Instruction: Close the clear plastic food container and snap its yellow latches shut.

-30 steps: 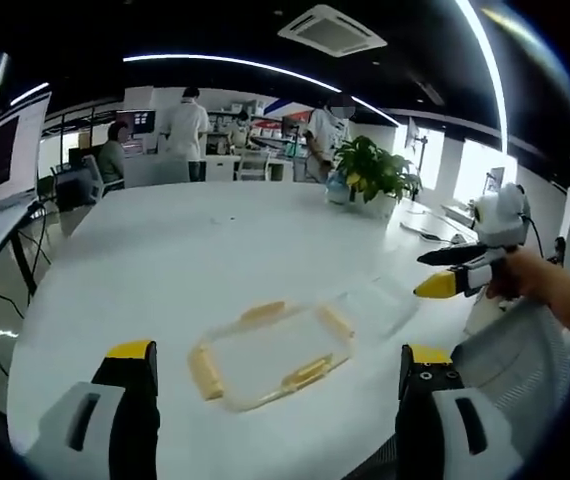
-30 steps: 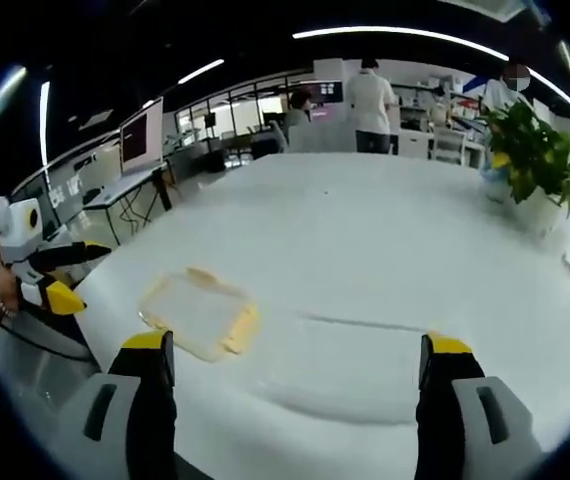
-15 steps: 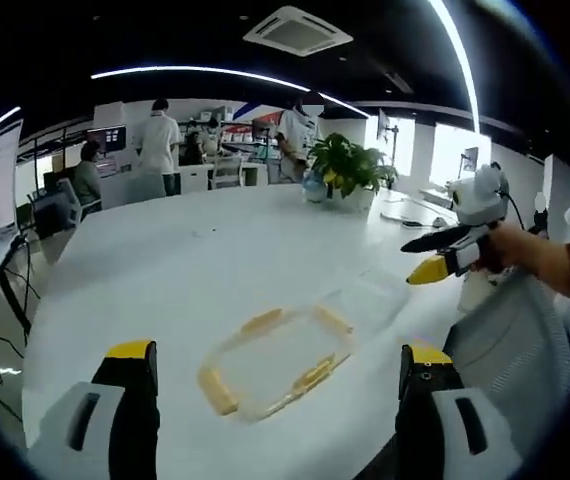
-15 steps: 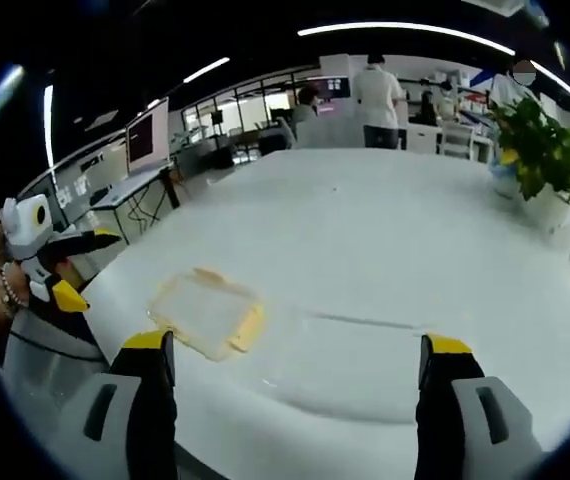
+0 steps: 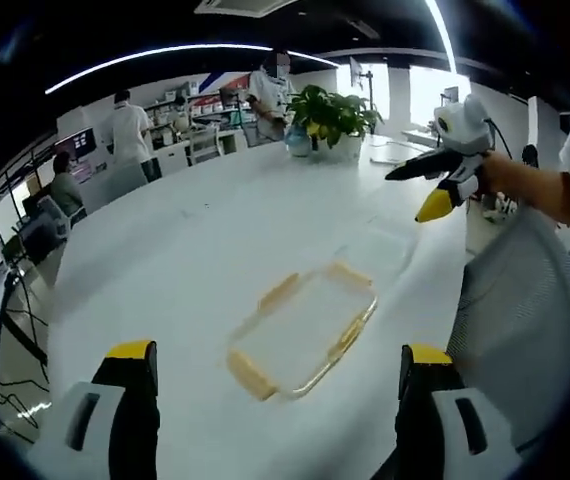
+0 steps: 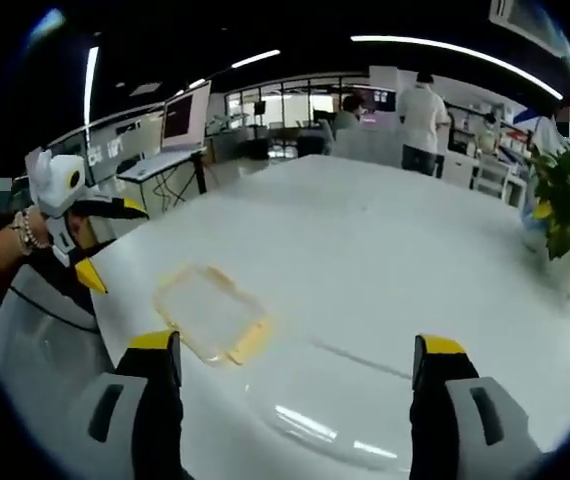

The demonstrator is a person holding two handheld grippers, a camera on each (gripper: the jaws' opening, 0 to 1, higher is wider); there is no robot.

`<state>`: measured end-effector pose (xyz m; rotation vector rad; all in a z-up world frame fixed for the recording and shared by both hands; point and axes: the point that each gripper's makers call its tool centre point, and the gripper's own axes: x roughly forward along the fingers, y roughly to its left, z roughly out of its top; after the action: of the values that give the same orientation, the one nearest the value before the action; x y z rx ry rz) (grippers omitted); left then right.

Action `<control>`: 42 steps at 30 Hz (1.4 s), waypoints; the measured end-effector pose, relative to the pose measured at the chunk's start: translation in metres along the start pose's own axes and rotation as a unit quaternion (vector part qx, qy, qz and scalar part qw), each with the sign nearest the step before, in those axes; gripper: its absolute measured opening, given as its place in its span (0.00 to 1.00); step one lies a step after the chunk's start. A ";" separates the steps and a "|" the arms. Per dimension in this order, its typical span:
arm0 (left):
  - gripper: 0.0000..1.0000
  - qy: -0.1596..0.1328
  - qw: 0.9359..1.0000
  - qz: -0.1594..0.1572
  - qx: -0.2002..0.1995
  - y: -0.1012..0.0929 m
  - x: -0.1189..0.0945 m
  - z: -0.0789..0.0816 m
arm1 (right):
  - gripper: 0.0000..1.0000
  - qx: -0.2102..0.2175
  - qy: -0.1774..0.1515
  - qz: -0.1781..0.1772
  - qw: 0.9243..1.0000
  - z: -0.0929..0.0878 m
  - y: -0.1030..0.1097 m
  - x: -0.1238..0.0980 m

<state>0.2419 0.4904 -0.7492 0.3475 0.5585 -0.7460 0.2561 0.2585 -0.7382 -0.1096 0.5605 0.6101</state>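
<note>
Left hand-held gripper (image 5: 277, 400): jaws were spread wide with nothing between them, hanging above the near edge of the tabletop (image 5: 195, 250). Its view had rolled and dipped over the last second, so the lid sat more centred between the jaws than before. That's the camera shifting, not the lid.

Right hand-held gripper (image 6: 295, 385): also wide open and empty, hovering over the clear container (image 6: 340, 395). From the left side it showed up held high, well off the tabletop, jaws looking parted.

What changed: pretty much only the hands, which re-aimed. Nothing had been touched, so I'd say the task hadn't really started.

Lid (image 5: 305, 330): flat on the tabletop, between the left jaws, yellow latches (image 5: 253, 375) folded out around its edges.

Container location: just beside the lid, towards the right hand; faint and see-through, hard to trace.

Long axis: in the left view the lid ran diagonally, near-left to far-right, its far end pointing at the container.

Still to do: lid on, latches snapped.
</note>
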 end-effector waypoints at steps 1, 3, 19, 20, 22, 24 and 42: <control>0.99 -0.002 1.000 -0.006 0.000 -0.001 0.001 0.001 | 0.91 0.000 -0.001 0.005 1.000 0.001 0.001 0.001; 0.99 0.003 1.000 -0.017 0.001 -0.001 0.002 0.001 | 0.90 -0.005 0.003 0.022 1.000 0.003 0.006 0.004; 0.99 0.059 0.987 -0.100 0.106 0.010 0.014 -0.012 | 0.95 -0.148 0.035 0.126 0.980 0.014 0.032 0.022; 0.99 0.065 0.986 -0.109 0.110 0.009 0.014 -0.013 | 0.93 -0.158 0.037 0.130 0.978 0.013 0.033 0.023; 0.95 0.090 0.982 -0.122 0.111 0.010 0.014 -0.020 | 0.91 -0.173 0.052 0.138 0.974 0.009 0.034 0.025; 0.90 0.117 0.977 -0.139 0.115 0.009 0.012 -0.028 | 0.89 -0.185 0.059 0.147 0.970 0.008 0.036 0.026; 0.77 0.173 0.946 -0.198 0.189 0.009 0.029 -0.038 | 0.77 -0.249 0.123 0.242 0.930 -0.008 0.059 0.045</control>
<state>0.2525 0.4993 -0.7960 0.7454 0.8313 -1.1987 0.2489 0.3274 -0.7648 -0.5435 0.6697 1.2281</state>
